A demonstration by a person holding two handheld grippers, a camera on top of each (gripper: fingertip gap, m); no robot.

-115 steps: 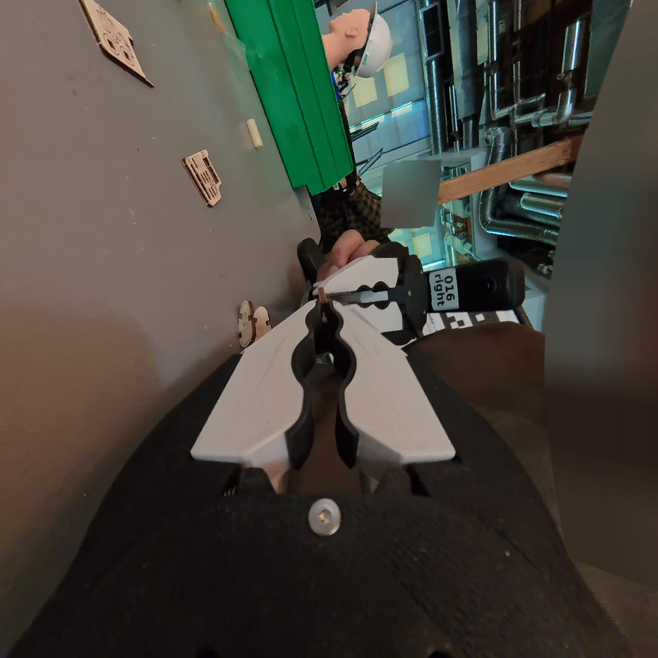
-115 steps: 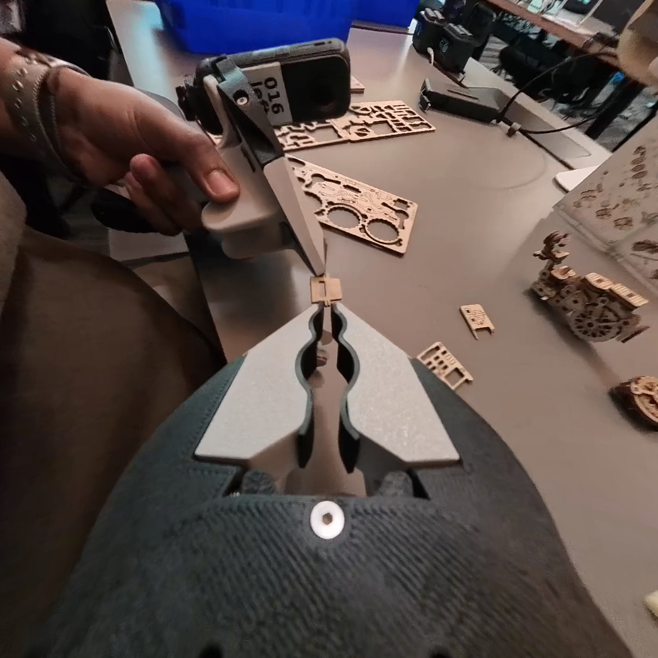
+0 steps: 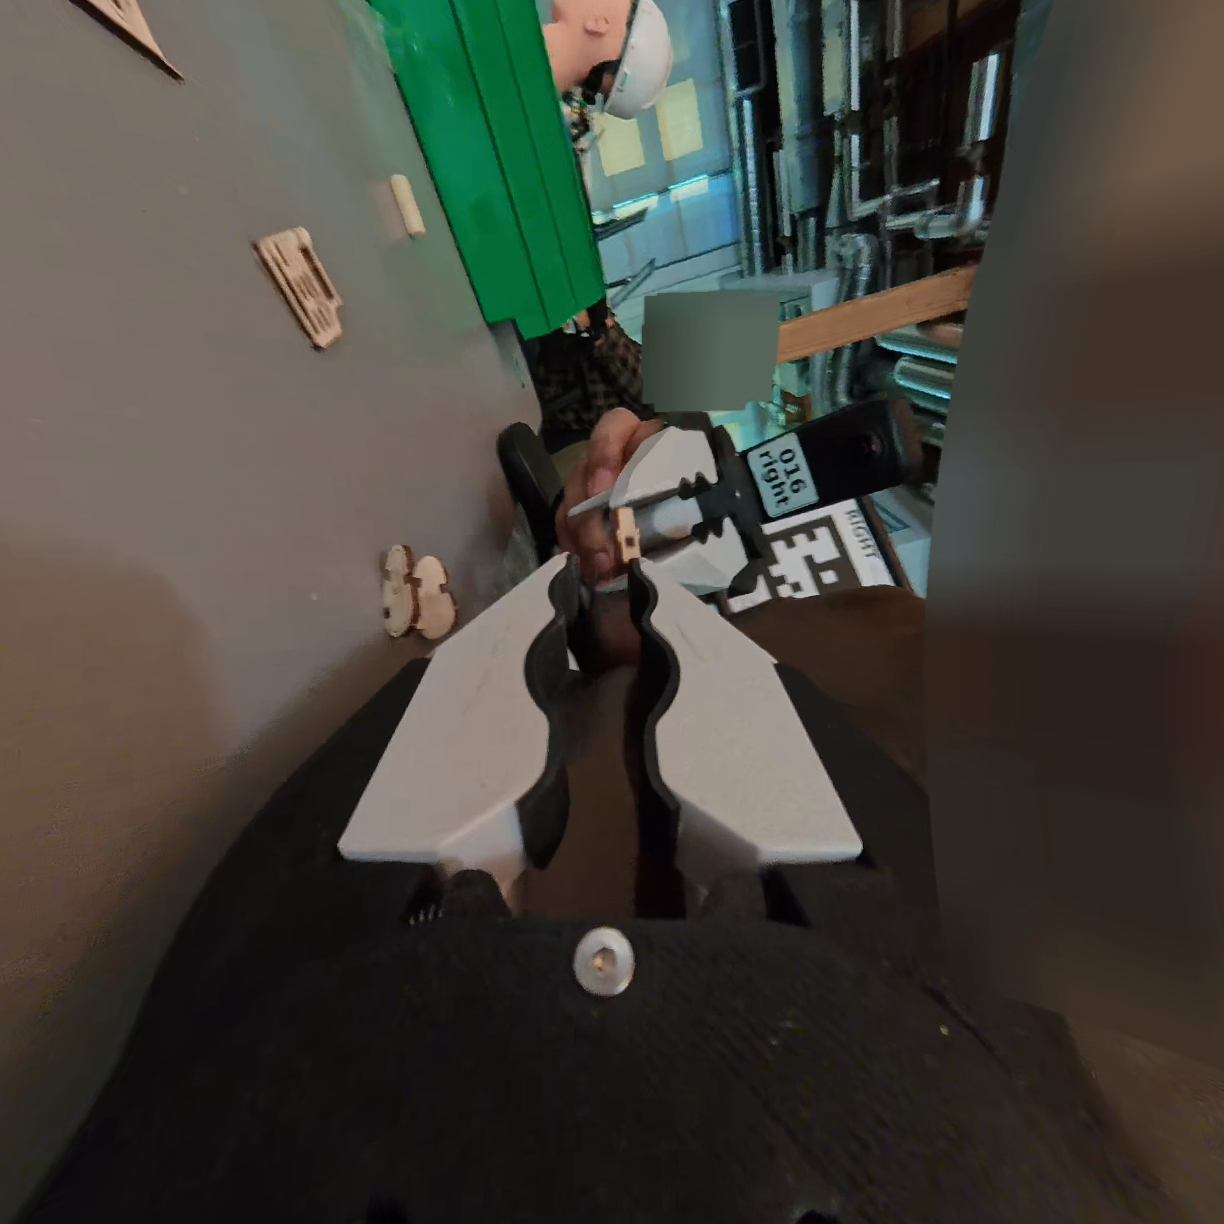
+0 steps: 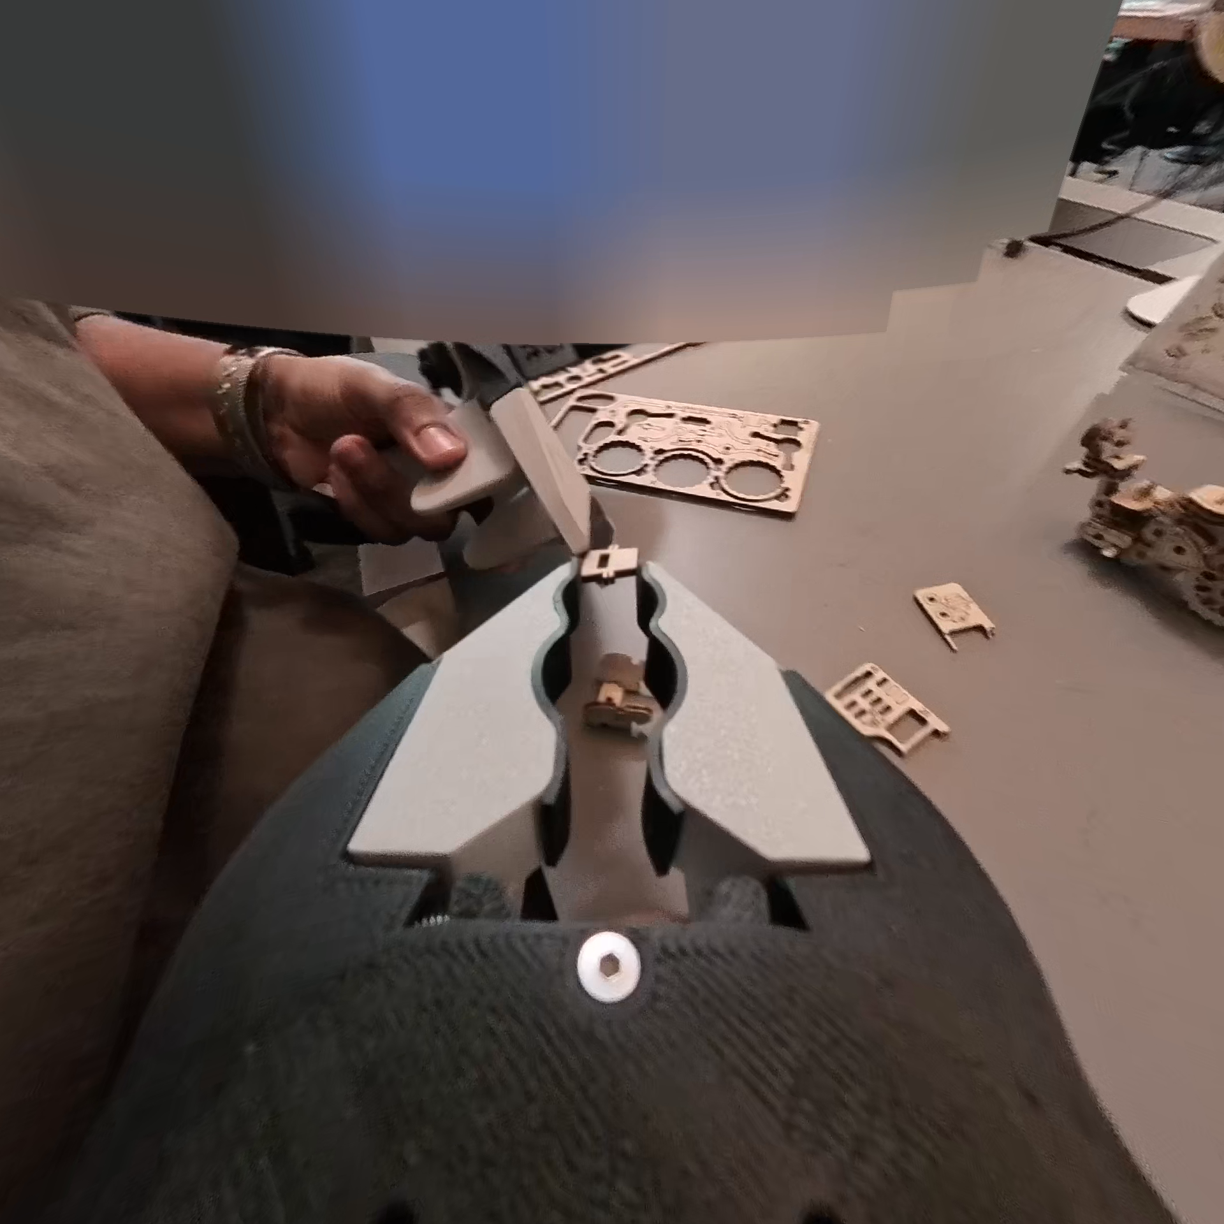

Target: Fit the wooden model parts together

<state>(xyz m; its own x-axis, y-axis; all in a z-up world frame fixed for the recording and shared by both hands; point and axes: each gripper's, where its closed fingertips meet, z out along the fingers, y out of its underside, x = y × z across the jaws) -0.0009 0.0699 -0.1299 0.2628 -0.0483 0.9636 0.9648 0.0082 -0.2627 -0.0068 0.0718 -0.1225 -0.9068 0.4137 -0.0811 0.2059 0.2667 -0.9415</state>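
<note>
- The right gripper [image 4: 609,575] has its fingers clamped on a small wooden part [image 4: 608,561], which spans the gap between the two tips above the grey table [image 4: 993,861].
- The left gripper [image 3: 601,573] has its fingers apart with nothing between them; in the right wrist view one of its tips touches the upper left corner of the small wooden part.
- Left of the small wooden part, a person's hand [image 4: 371,450] with bracelets at the wrist grips the left gripper's handle.
- Just below the small wooden part, seen between the right gripper's fingers, a second joined wooden piece [image 4: 619,699] lies on the table.
- Beyond the small wooden part and slightly right, a flat punched-out wooden sheet [image 4: 695,450] with three round holes lies on the table.
- To the right of the small wooden part, two loose flat cut-outs rest apart from each other: a slotted one [image 4: 887,709] nearer the camera and a smaller one [image 4: 954,612] behind it.
- Far right of the small wooden part, a partly built wooden model [image 4: 1152,530] stands on the table.
</note>
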